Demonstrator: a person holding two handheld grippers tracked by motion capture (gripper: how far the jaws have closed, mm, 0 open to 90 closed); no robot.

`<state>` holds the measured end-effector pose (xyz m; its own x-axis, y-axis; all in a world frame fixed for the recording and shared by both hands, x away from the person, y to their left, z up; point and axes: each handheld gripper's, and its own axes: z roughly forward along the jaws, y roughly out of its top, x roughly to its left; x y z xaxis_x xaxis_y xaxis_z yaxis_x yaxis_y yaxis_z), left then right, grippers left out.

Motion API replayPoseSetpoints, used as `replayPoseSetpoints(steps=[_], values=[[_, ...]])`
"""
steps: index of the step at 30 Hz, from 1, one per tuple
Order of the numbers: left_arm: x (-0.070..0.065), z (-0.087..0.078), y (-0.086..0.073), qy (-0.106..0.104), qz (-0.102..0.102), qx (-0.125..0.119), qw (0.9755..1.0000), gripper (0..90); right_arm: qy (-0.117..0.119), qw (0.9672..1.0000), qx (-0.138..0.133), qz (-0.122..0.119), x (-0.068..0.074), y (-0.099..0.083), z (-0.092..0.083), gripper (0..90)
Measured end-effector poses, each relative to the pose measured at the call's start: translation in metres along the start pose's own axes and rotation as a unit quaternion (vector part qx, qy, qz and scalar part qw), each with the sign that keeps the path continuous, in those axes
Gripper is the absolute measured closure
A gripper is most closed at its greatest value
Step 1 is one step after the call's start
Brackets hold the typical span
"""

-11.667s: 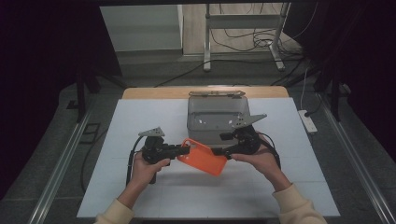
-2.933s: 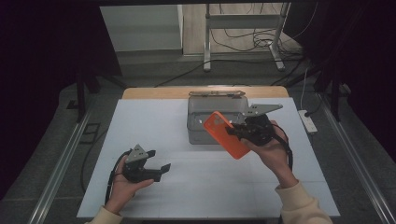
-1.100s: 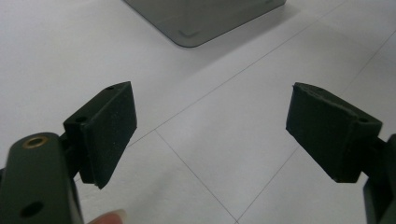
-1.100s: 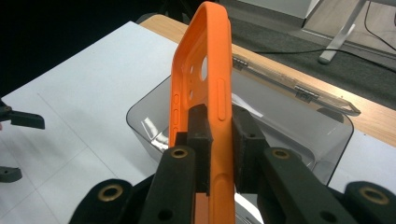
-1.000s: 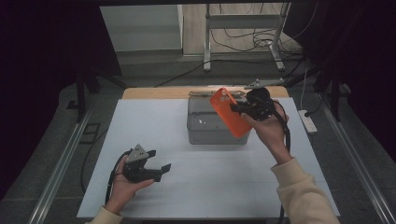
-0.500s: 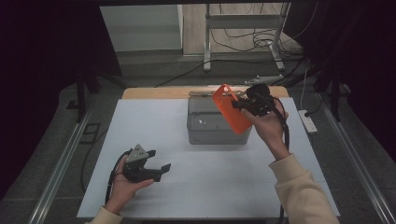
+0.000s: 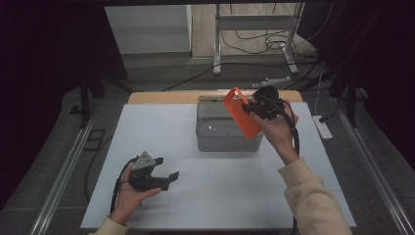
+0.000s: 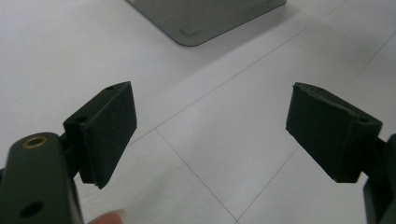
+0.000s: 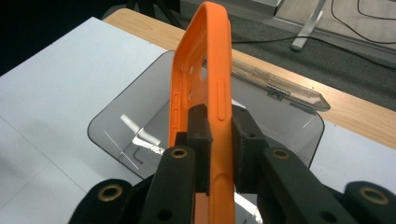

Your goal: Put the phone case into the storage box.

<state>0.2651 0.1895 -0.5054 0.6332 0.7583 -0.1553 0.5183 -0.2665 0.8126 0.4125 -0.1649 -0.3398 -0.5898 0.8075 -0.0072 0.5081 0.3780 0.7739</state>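
While the right gripper (image 7: 252, 106) is raised over the far right corner of the grey open box (image 7: 215, 132), its jaws are clamped on the edge of an orange phone case (image 7: 240, 112), which stands on edge in the air above the box (in the right gripper view the case (image 9: 205, 79) rises straight up between the black pads). The left gripper (image 7: 169, 177) sits low near the front left of the white table (image 7: 147, 122), jaws spread wide with nothing between them. Behind the box lies a clear lid (image 9: 280, 88).
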Motion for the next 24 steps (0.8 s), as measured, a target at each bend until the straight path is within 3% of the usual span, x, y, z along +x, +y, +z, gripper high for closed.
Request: replayPoseSetpoints(steps=[24], values=[[0.002, -0.002, 0.000, -0.010, 0.000, -0.005, 0.9999, 16.3, -0.035, 0.9990, 0.009, 0.027, -0.010, 0.007, 0.015, 79.7]])
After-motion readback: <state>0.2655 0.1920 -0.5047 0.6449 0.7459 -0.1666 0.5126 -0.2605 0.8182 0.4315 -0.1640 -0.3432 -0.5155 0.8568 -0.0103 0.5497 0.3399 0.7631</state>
